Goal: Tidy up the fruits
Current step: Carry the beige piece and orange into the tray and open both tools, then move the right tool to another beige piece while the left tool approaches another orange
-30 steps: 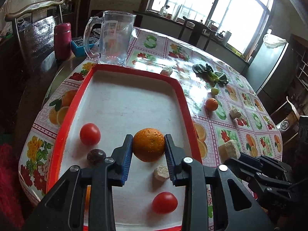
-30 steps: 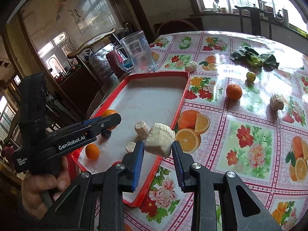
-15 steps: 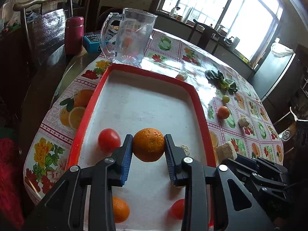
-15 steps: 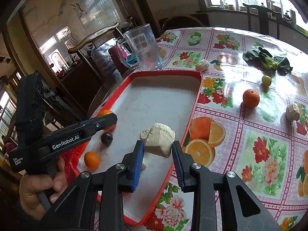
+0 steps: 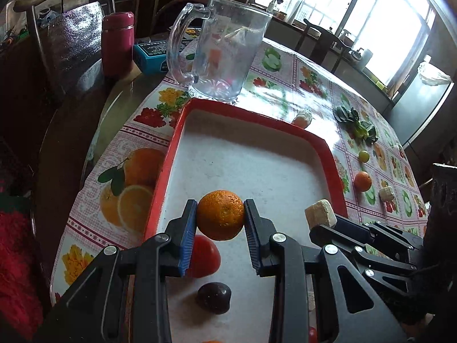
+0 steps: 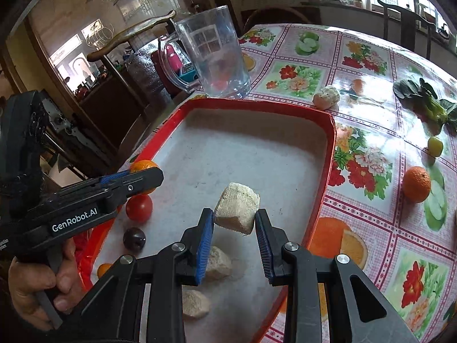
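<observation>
Orange [image 5: 220,215] clamped between left gripper [image 5: 220,225] pads, held above red tray [image 5: 311,138], near-left part of floor. Tomato [image 5: 204,255] and dark plum [image 5: 213,297] directly under/behind fingers; open floor lies ahead.

Right view: right gripper [image 6: 234,228] gripping pale cut chunk [image 6: 237,211] by flat sides, over tray centre-right. Two similar chunks [image 6: 217,262] below. Left gripper [image 6: 134,178] nearer left rim. Stray orange [image 6: 416,184] outside on tablecloth, right side closer.

A glass mug [image 5: 220,48] stands beside a maroon flask [image 5: 118,43].
</observation>
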`<action>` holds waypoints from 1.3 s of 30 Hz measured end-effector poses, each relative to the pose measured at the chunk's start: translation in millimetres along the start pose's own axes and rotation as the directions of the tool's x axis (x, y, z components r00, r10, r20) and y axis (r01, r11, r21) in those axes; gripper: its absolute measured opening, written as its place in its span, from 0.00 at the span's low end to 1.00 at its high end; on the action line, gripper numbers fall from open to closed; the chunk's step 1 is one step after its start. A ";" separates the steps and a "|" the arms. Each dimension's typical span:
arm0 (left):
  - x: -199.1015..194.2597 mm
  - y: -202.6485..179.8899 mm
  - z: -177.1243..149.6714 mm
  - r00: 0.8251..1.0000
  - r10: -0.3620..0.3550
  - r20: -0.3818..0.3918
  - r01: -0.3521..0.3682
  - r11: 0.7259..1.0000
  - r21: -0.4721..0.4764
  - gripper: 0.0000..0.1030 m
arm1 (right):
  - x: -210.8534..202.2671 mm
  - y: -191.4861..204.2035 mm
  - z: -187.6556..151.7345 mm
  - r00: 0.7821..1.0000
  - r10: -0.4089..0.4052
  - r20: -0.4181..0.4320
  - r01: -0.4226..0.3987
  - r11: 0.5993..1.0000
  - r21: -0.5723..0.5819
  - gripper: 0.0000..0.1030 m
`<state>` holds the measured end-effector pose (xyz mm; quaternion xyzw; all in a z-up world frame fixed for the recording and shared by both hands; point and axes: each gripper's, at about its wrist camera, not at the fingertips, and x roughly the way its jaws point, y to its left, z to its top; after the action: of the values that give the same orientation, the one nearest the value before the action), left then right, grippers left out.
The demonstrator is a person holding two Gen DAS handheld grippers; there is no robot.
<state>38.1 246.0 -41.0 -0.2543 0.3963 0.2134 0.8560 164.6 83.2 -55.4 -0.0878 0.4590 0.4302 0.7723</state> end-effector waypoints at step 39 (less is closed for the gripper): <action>-17.8 -100.0 -10.6 0.996 -0.088 -0.011 0.088 0.985 0.145 0.47 | -116.1 -128.0 -75.7 0.989 -0.083 0.125 0.042 0.952 0.302 0.45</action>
<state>78.1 158.8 -6.2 -0.2090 0.4010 0.1454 0.8800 187.9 -103.5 -40.1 0.0449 0.4617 0.3362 0.8196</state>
